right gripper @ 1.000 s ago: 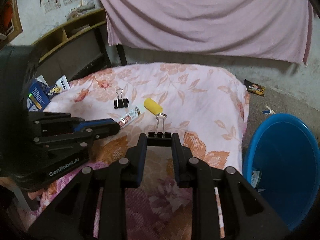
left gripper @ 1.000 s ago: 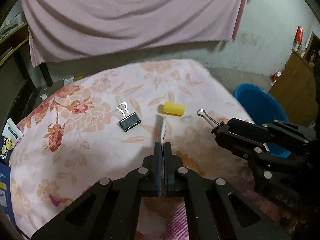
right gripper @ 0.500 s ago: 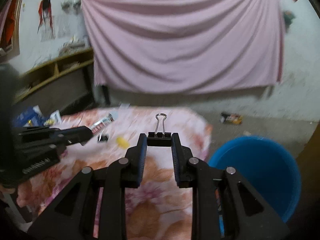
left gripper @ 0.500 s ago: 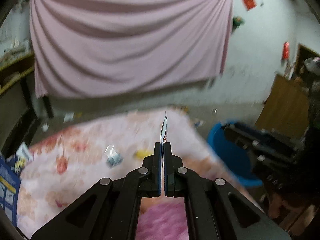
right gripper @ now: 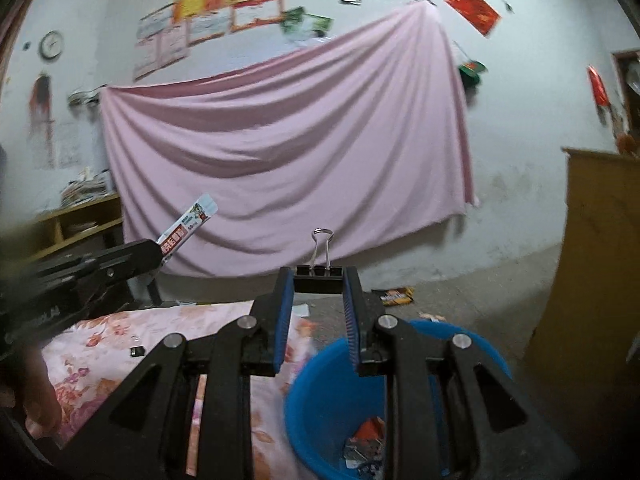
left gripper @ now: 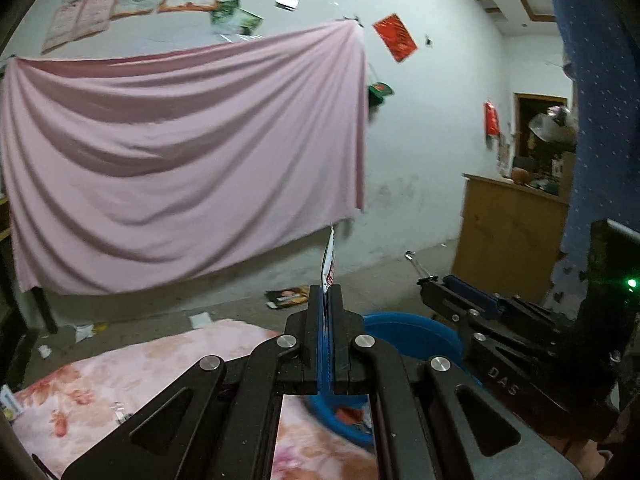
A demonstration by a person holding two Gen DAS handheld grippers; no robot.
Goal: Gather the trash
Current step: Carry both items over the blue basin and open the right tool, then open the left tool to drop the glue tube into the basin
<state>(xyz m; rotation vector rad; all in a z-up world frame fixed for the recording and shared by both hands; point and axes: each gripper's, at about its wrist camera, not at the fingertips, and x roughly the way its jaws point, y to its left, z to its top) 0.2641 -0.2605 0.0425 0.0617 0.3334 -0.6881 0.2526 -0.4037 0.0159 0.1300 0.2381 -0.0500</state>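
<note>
Left tongs (left gripper: 327, 292) pinch a sachet (left gripper: 329, 258); right tongs (right gripper: 318, 280) clamp a binder clip (right gripper: 319, 278) above the blue bucket (right gripper: 320, 392).

A pale pink draped cloth sheet (right gripper: 288, 152) covers much of the whitish plaster wall (right gripper: 520, 128). The round plastic basin (right gripper: 320, 408) is bright blue. The soft bed cover (left gripper: 132, 376) is light pink with an orange-red flower and leaf pattern. The metal binder clip (right gripper: 319, 279) has a black body and silver wire handles. The thin sachet wrapper (right gripper: 187, 228) is white with a red label and small print. Both grippers are black with blue pads (right gripper: 283, 320). The tall wooden cabinet (right gripper: 600, 264) is yellowish brown. The square paper hanging (left gripper: 395, 37) is red.
</note>
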